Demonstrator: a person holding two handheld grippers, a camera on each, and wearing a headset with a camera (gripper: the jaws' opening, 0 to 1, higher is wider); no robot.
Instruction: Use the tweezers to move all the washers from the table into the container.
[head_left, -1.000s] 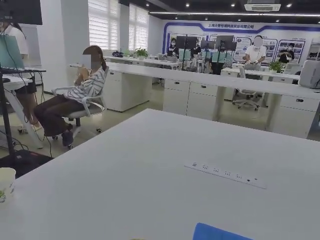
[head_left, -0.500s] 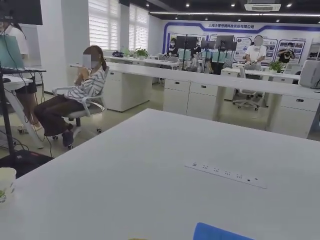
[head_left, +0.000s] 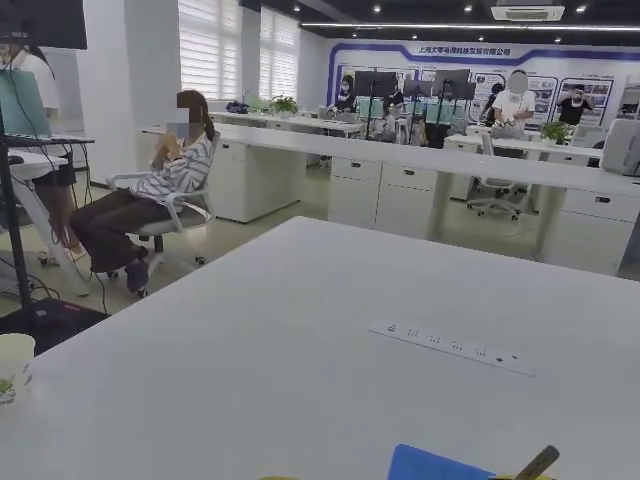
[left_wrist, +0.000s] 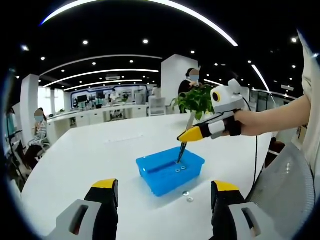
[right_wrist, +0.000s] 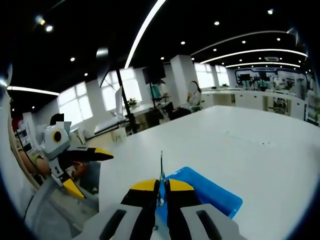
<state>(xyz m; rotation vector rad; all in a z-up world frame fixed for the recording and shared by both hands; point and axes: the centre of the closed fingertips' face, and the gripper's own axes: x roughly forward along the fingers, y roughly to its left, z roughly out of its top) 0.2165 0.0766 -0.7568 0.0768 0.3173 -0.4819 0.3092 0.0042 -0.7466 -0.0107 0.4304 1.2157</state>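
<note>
Tweezers (left_wrist: 181, 150) dip into blue container (left_wrist: 160, 181)
Right tongs (right_wrist: 161, 189) grip them; left tongs (left_wrist: 165, 200) spread open; two washers (left_wrist: 188, 196) lie on the table (left_wrist: 90, 155) beside it.

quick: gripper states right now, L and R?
Left gripper: open, empty.
Right gripper: shut on the tweezers.

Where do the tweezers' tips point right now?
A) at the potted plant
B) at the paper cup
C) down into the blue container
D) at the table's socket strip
C: in the left gripper view, the tweezers held by the right hand-held gripper reach down into the blue container, near washers lying inside.
</note>
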